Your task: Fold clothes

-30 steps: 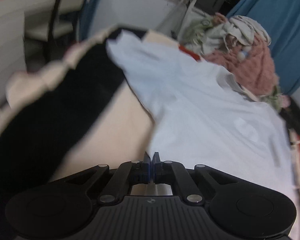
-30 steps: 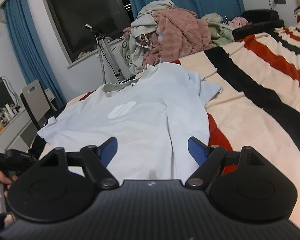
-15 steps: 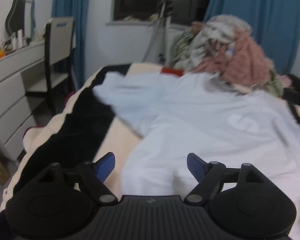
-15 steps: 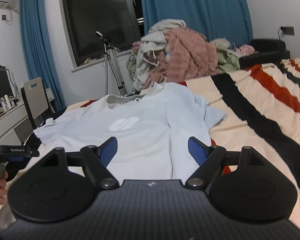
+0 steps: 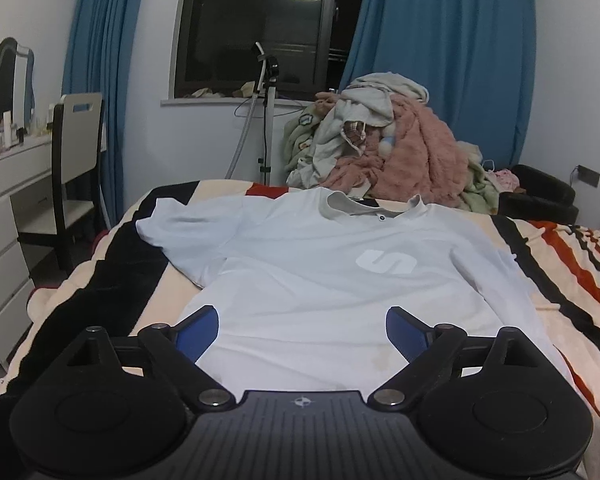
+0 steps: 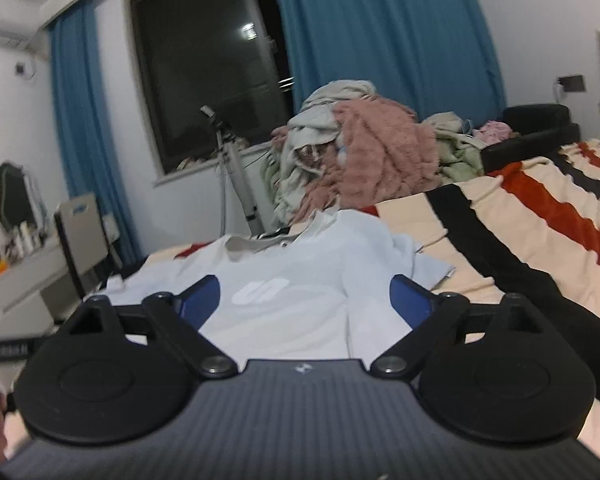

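Bed w/ striped blanket [image 5: 548, 264], cream/black/red bands. Pale blue polo shirt [image 5: 320, 280] lies flat on it, front up, collar at far edge, sleeves out. Clothes heap [image 5: 388, 148] piled at far end, just beyond collar.

Shirt [image 5: 300, 280] hem hidden behind left gripper [image 5: 302, 330] body; right sleeve edge unclear against bedspread [image 5: 560, 256]. Right wrist view soft, blurred throughout: shirt logo [image 6: 261, 291] unreadable, collar button only dark speck. Right gripper [image 6: 305, 299] body covers shirt's lower half. Dark object at left edge [image 6: 4, 350] cut off, lettering illegible. Clothes pile [image 5: 380, 148]: single garments not separable. Dresser items [image 5: 4, 130] too small to identify. Mirror [image 5: 6, 80] cropped by fisheye rim.
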`<state>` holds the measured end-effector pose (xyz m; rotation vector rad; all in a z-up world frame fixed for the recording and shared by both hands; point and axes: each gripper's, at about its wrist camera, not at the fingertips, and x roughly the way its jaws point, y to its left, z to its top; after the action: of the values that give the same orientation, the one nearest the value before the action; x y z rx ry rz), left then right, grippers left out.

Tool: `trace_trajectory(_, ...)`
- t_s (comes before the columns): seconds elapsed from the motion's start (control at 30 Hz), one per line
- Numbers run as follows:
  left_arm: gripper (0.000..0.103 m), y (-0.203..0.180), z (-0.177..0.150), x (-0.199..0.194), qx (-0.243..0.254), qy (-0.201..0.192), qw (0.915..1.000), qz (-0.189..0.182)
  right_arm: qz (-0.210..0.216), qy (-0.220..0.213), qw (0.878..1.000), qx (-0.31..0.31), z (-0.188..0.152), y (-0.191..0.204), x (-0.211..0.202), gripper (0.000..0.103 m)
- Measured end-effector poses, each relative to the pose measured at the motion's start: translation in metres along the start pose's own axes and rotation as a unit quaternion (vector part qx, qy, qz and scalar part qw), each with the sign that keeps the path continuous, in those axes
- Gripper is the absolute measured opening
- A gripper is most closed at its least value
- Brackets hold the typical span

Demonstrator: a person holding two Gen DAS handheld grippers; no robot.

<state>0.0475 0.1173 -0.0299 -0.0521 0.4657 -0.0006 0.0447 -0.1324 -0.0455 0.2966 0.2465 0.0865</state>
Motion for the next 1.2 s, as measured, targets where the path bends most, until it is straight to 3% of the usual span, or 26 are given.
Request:
trace_trajectory(0.37, 0.094, -0.020, 0.017, -0.032, -0.004, -0.007, 1.0000, 0.003, 0.011, 0.013, 0.997, 0.072, 0.002, -0.001, 0.002, 0.093)
trace_trajectory(0.6, 0.096, -0.037, 0.027, -0.048, -0.072, 0.010, 0.9972, -0.018, 0.023, 0.007, 0.991, 0.133, 0.025, -0.007, 0.031, 0.093)
trace_trajectory(0.67, 0.097, -0.043, 0.023, -0.050, -0.066, -0.002, 0.9975, -0.025, 0.029, 0.006, 0.990, 0.136, 0.032, -0.018, 0.046, 0.092)
trace_trajectory(0.7, 0.098, -0.045, 0.018, -0.050, -0.052, -0.016, 0.9982, -0.023, 0.024, 0.006, 0.990, 0.136, 0.033, -0.025, 0.054, 0.091)
trace_trajectory(0.77, 0.102, -0.048, 0.007, -0.048, -0.028, -0.038, 0.9987, -0.019, 0.013, 0.012, 0.989, 0.150, 0.032, -0.044, 0.071, 0.074)
trace_trajectory(0.8, 0.102, -0.047, 0.001, -0.044, -0.022, -0.039, 0.9988, -0.016, 0.007, 0.017, 0.987, 0.162, 0.030, -0.055, 0.081, 0.074)
trace_trajectory(0.87, 0.102, -0.040, -0.011, -0.029, -0.026, -0.022, 0.9993, -0.014, -0.006, 0.025, 0.980, 0.197, 0.025, -0.080, 0.101, 0.074)
trace_trajectory(0.97, 0.102, -0.022, -0.019, -0.002, -0.072, 0.026, 0.9968, -0.023, -0.028, 0.036, 0.963, 0.264, 0.011, -0.126, 0.134, 0.072)
trace_trajectory(1.03, 0.102, -0.012, -0.020, 0.014, -0.113, 0.048, 0.9918, -0.036, -0.037, 0.042, 0.951, 0.304, -0.001, -0.151, 0.154, 0.063)
trace_trajectory(1.1, 0.102, -0.004, -0.020, 0.028, -0.142, 0.055, 0.9872, -0.048, -0.050, 0.048, 0.938, 0.339, -0.014, -0.174, 0.174, 0.059)
trace_trajectory(1.2, 0.102, -0.003, -0.020, 0.047, -0.146, 0.054, 0.9864, -0.052, -0.058, 0.051, 0.924, 0.374, -0.029, -0.198, 0.204, 0.059)
